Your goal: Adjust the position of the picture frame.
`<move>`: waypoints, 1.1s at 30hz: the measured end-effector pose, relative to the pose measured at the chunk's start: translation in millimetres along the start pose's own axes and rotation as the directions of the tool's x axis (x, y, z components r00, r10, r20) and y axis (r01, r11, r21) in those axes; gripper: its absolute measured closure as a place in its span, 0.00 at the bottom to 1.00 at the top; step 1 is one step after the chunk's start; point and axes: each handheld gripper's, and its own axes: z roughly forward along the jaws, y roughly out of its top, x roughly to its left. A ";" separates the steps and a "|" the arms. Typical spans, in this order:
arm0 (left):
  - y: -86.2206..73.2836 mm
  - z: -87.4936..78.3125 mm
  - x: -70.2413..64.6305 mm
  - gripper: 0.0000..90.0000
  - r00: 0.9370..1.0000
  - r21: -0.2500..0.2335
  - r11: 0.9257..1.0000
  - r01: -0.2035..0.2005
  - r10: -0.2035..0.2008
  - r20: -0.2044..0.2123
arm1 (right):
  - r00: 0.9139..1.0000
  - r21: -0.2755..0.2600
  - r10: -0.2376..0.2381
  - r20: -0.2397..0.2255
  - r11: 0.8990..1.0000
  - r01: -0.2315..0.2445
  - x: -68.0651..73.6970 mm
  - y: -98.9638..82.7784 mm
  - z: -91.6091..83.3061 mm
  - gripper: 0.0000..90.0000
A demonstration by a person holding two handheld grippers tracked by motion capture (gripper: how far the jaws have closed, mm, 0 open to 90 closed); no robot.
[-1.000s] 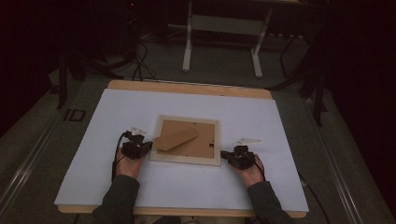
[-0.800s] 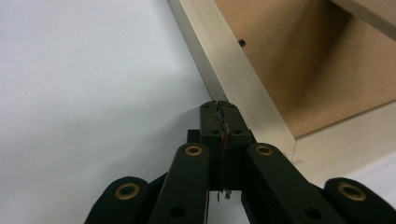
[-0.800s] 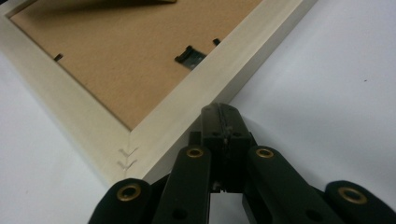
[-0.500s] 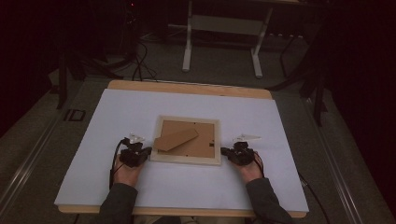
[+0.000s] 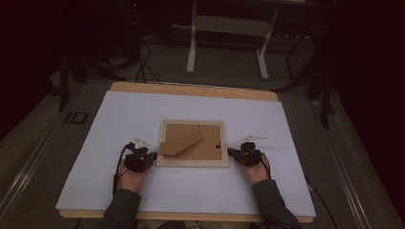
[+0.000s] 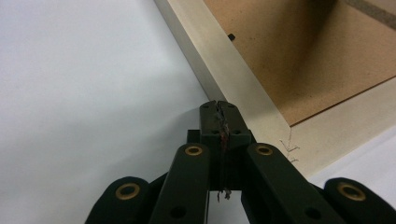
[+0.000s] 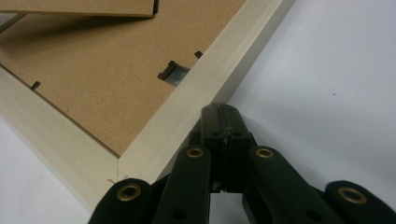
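A pale wooden picture frame [image 5: 192, 163] lies face down in the middle of the white tabletop [image 5: 133, 114]. Its brown backing board [image 5: 212, 145] faces up, with a cardboard stand [image 5: 181, 143] across it. My left gripper [image 5: 153, 158] is shut, its tips against the frame's left rail [image 6: 233, 70] close to the near corner. My right gripper [image 5: 231, 152] is shut too, its tips at the right rail [image 7: 205, 88], just outside a small metal clip [image 7: 172, 72]. In the left gripper view the shut tips [image 6: 219, 106] hold nothing, and the same goes for the tips [image 7: 219, 109] in the right gripper view.
The white top rests on a wooden board whose far edge [image 5: 193, 89] shows. Beyond the table, a metal stand's legs [image 5: 227, 45] and cables [image 5: 143, 62] sit on the dark floor. Open white surface lies to both sides of the frame.
My left gripper has drawn slightly back toward the person along the frame's left rail. The right gripper and the frame have stayed put.
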 end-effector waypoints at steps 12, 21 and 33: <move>-0.2 0.6 2.3 1.00 1.000 -0.004 1.000 -0.005 0.005 0.012 | 1.000 -0.009 -0.002 0.003 1.000 0.002 -0.1 -1.1 0.0 1.00; 2.2 0.2 6.1 0.94 1.000 -0.004 1.000 0.001 -0.001 0.019 | 1.000 -0.008 -0.013 0.006 1.000 0.013 0.6 -1.5 -2.1 0.97; 8.3 -2.7 14.9 0.92 0.998 -0.009 0.999 0.043 -0.042 0.049 | 0.999 0.000 -0.033 -0.010 0.999 0.033 5.9 -1.9 -8.7 0.95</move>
